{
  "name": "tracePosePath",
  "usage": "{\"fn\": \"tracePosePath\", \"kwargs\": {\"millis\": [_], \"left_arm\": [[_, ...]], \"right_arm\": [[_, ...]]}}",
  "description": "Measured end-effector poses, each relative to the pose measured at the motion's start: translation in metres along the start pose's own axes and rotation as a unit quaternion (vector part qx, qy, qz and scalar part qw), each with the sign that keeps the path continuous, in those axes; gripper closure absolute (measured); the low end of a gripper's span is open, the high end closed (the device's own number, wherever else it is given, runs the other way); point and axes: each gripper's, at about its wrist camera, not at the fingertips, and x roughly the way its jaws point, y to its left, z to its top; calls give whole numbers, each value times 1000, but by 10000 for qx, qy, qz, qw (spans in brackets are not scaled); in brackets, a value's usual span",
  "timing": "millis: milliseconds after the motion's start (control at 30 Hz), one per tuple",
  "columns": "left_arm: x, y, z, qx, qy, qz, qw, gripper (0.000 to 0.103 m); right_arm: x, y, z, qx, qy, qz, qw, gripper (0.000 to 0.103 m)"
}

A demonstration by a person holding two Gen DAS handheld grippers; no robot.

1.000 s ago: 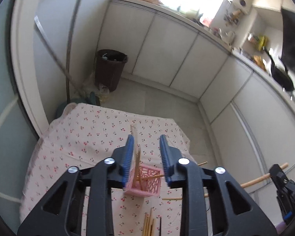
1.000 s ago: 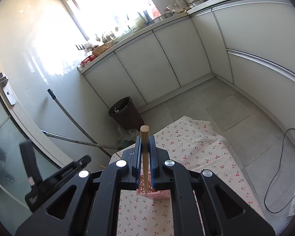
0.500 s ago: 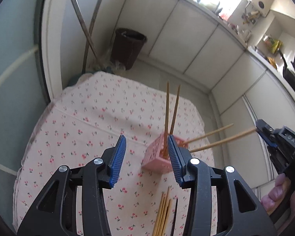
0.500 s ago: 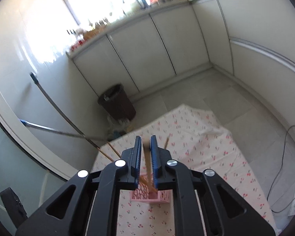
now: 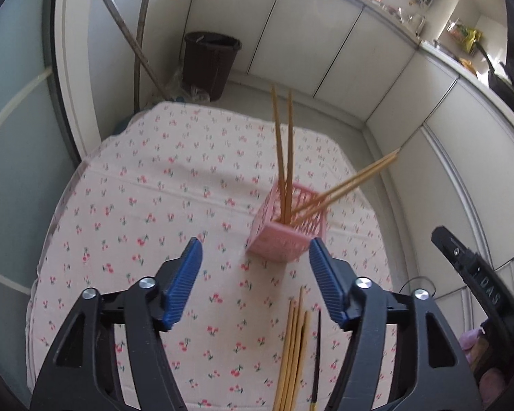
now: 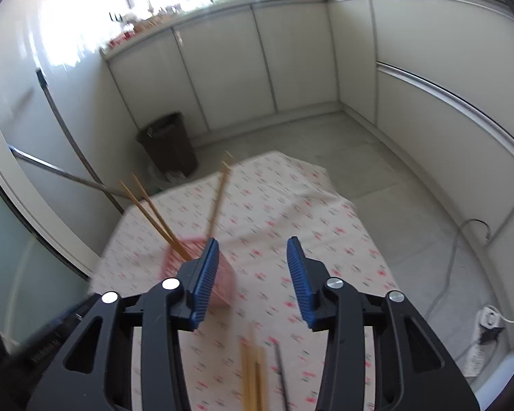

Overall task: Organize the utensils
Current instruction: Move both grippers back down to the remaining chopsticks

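A pink slatted holder stands on the cherry-print tablecloth with several wooden chopsticks leaning out of it. It also shows, blurred, in the right wrist view, partly behind the left finger. My left gripper is open and empty, just in front of the holder. My right gripper is open and empty, to the right of the holder. Loose wooden chopsticks and one dark chopstick lie on the cloth in front of the grippers; they show blurred in the right wrist view.
A dark waste bin and long-handled tools stand beyond the table's far edge. White cabinets line the room. A cable and socket lie on the floor to the right. The right gripper's body shows at the left view's right edge.
My right gripper has let go of the chopstick into the holder and opened. My left gripper has opened wider and drawn back. Both views now look down more on the table.
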Motion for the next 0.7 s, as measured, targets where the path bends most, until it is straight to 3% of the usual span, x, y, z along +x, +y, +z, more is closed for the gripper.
{"fn": "tracePosePath", "kwargs": {"millis": [100, 167, 233, 367, 567, 700], "left_arm": [[7, 2, -13, -9, 164, 63, 9998, 25], [14, 4, -22, 9, 323, 145, 9994, 21], [24, 5, -31, 34, 501, 245, 9984, 14], [51, 5, -49, 173, 1047, 407, 9935, 11], [76, 2, -68, 243, 1488, 586, 9868, 8], [90, -1, -74, 173, 1737, 670, 9824, 7]], "right_arm": [[4, -10, -18, -53, 170, -287, 9994, 48], [6, -16, -28, -78, 301, -461, 9985, 33], [8, -25, -43, -106, 496, -660, 9965, 25], [14, -52, -75, -25, 1018, -960, 9902, 12], [28, -75, -109, -222, 1692, -1378, 9757, 10], [28, -86, -115, 105, 1990, -1031, 9745, 10]]}}
